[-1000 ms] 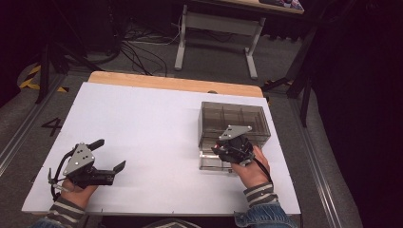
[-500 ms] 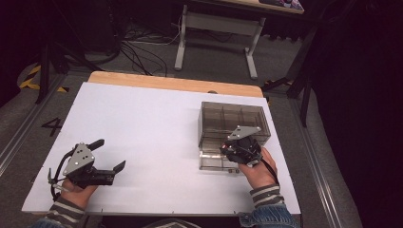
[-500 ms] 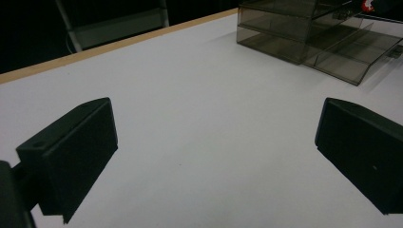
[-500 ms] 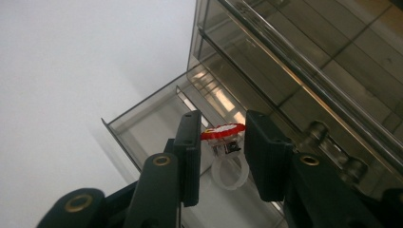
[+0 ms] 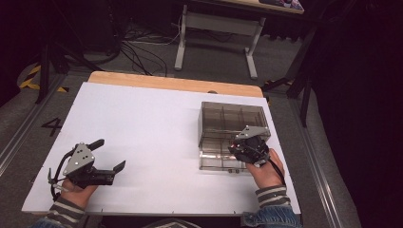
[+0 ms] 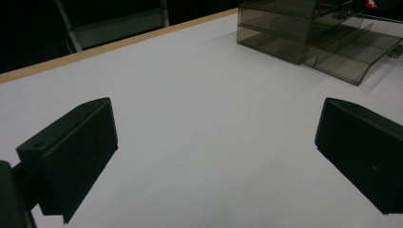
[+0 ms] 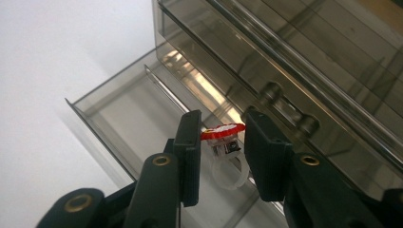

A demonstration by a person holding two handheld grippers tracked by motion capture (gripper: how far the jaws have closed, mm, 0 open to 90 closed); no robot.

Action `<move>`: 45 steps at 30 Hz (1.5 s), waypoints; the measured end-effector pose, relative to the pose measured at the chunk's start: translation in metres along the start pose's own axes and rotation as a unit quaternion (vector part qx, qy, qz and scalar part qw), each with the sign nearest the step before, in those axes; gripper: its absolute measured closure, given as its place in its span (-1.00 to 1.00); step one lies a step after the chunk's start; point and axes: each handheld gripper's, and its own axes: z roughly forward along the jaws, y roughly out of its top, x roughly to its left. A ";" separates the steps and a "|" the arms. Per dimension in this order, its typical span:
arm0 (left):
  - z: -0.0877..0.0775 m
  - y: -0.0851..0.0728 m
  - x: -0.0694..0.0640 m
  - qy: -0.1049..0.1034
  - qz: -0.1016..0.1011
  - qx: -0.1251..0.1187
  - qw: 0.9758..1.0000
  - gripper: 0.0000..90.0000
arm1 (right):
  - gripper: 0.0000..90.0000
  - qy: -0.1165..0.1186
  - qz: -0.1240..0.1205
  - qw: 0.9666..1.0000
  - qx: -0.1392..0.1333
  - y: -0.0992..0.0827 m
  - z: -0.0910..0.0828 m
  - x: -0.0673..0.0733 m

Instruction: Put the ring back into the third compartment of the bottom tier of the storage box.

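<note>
the right tool (image 5: 236,148) has slid toward the right of the high view since a second ago, now over the open bottom drawer (image 7: 138,102) of the smoky plastic organizer (image 5: 233,118), so the drop looks close. it pinches a toy ring (image 7: 223,137), red-and-white top, clear band. the left tool (image 5: 108,158) rests spread on the tabletop (image 5: 152,118).

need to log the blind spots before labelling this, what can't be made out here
- Ring between the right gripper's jaws: the right gripper view hides its sides behind the jaws, so pad contact is unclear.
- Open drawer of the smoked organiser: in the high view the right gripper and hand cover its right part.
- Left gripper: the left gripper view's bottom edge cuts off its body.
</note>
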 end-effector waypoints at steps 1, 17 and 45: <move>0.000 0.000 0.000 0.000 0.000 0.000 1.000 -0.98 | 0.50 0.000 0.002 1.000 0.001 -0.001 0.000 -0.002; 0.000 0.000 0.000 0.002 0.005 0.001 1.000 -0.97 | 0.50 -0.014 0.027 0.999 0.023 -0.015 -0.001 -0.018; 0.001 0.000 -0.001 0.001 -0.001 0.003 1.000 -0.97 | 0.50 -0.014 0.053 0.995 0.081 -0.036 0.005 -0.033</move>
